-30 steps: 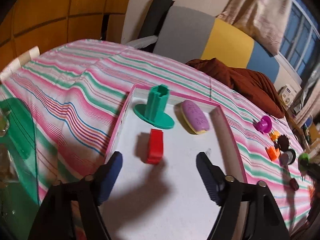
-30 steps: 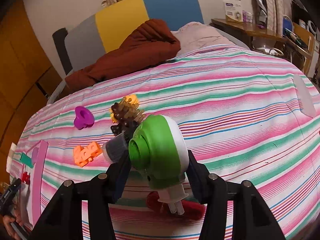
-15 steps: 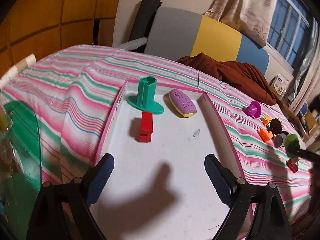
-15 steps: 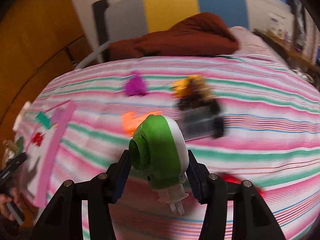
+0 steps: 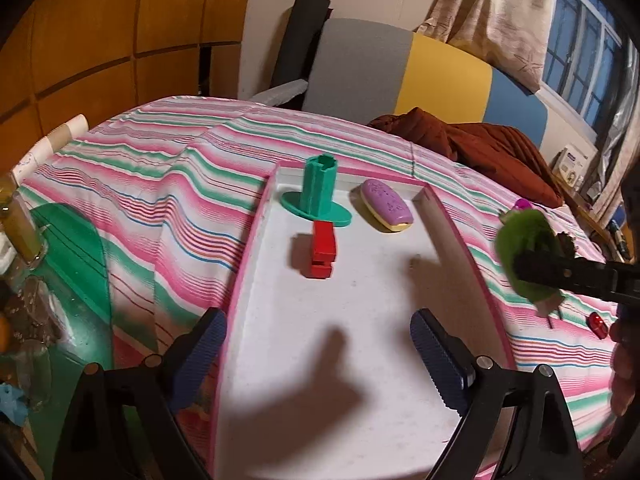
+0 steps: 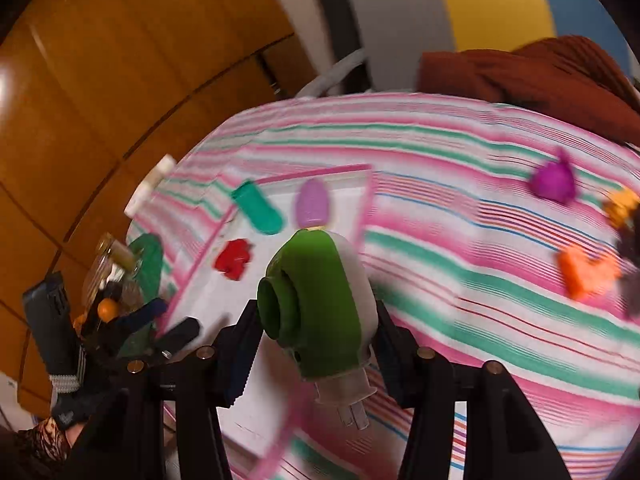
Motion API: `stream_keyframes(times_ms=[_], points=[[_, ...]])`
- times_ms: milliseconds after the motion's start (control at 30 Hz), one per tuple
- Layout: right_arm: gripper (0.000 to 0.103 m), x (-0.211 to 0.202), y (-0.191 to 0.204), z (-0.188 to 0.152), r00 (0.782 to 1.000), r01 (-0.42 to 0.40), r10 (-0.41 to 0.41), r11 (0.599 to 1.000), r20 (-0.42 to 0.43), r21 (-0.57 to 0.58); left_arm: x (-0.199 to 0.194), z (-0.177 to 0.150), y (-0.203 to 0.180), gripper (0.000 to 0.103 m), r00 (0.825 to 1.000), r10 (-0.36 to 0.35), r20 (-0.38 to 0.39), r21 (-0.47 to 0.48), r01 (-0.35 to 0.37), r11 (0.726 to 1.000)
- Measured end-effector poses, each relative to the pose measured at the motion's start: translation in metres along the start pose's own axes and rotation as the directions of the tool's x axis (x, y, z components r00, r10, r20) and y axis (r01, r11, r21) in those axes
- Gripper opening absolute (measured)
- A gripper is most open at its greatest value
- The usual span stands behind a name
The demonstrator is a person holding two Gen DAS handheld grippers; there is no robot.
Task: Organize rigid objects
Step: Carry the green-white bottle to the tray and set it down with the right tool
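Both wrist views — shared white tray (image 5: 448,236) (image 6: 362,196).

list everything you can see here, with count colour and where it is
tray: 1, white with pink rim, on the striped bedspread
stand: 1, teal, upright at the tray's far end
oval case: 1, purple over yellow, tray's far end, right of the stand
block: 1, red, in the tray just in front of the stand
plug-in device: 1, green and white, held above the tray's right edge
funnel-shaped toy: 1, magenta, on the bedspread right of the tray
orange piece: 1, on the bedspread, nearer than the magenta toy
small red piece: 1, on the bedspread at right
blanket: 1, brown, at the headboard
left gripper: open, over the tray's near end
right gripper: shut on the plug-in device
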State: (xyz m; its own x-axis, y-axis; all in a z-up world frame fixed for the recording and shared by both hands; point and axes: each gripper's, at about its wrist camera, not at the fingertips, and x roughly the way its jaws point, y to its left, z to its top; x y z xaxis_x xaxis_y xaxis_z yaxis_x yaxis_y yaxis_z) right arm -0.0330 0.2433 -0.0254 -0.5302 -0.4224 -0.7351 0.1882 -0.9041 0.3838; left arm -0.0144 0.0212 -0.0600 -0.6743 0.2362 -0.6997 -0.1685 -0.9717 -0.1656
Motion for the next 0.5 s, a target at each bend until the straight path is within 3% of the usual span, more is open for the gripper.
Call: stream_keyframes(times_ms=[200,500], points=[[0.054,0.049,0.031,0.018,0.995,-0.015,0.013,1.000,-0.100,-0.019,-0.003,-0.001,0.007,0.094,1.000,0.027,-0.002,-0.015,-0.027,1.000],[0.054,0.100,0.034,0.034,0.982,-0.035,0.053,0.994,-0.180,0.100,-0.006,-0.001,0.025,0.094,0.998,0.057,-0.006,-0.065,-0.058,0.996]])
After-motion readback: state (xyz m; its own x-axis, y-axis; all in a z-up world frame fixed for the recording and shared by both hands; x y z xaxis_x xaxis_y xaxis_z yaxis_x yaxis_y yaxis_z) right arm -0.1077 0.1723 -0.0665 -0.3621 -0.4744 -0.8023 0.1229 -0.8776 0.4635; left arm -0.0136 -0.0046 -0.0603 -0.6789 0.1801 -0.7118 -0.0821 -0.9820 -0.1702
